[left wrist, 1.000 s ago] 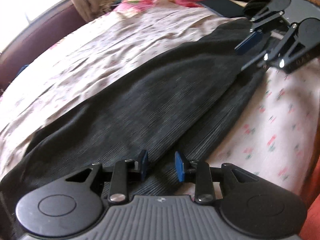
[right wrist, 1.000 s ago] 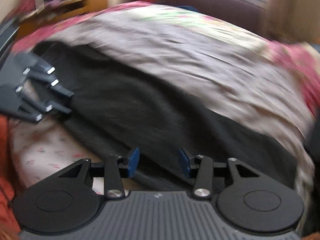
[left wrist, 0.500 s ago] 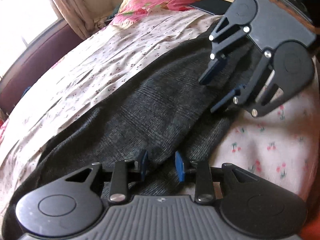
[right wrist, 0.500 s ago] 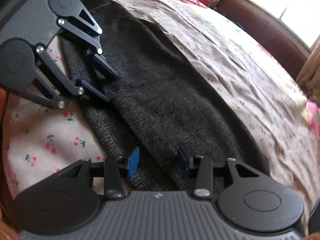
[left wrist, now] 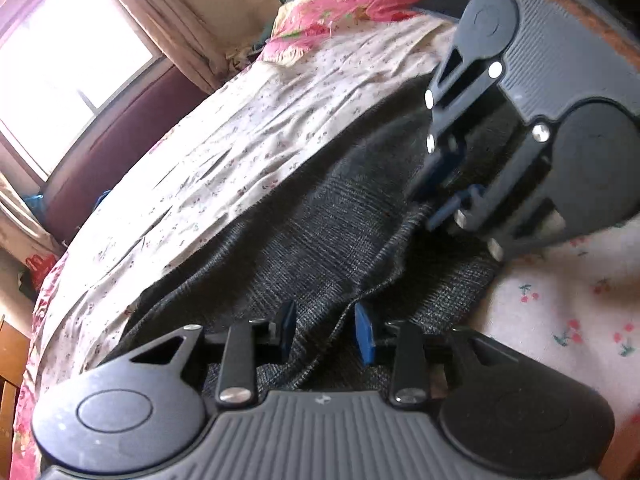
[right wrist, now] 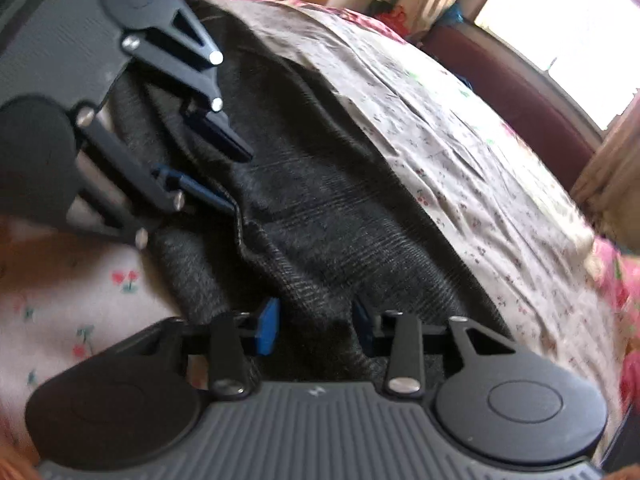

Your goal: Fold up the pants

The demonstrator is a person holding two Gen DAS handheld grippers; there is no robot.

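Dark grey pants (left wrist: 320,236) lie lengthwise on the bed, bunched into ridges between the two grippers; they also show in the right wrist view (right wrist: 320,216). My left gripper (left wrist: 326,334) is open, its blue pads either side of a raised fold of the near edge. My right gripper (right wrist: 316,326) is open over the same edge. Each gripper shows in the other's view, close by: the right one (left wrist: 444,196) and the left one (right wrist: 232,176), both open with pads at the fabric.
A floral sheet (left wrist: 248,152) covers the bed beyond the pants. A cherry-print cloth (left wrist: 568,312) lies at the near side. A pink pillow (left wrist: 340,12) is at the far end. A window (left wrist: 60,64) and maroon bed frame (left wrist: 120,148) stand beyond.
The two grippers have come much closer together along the pants' edge. The fabric between them has bunched up into folds. Both jaws stay open.
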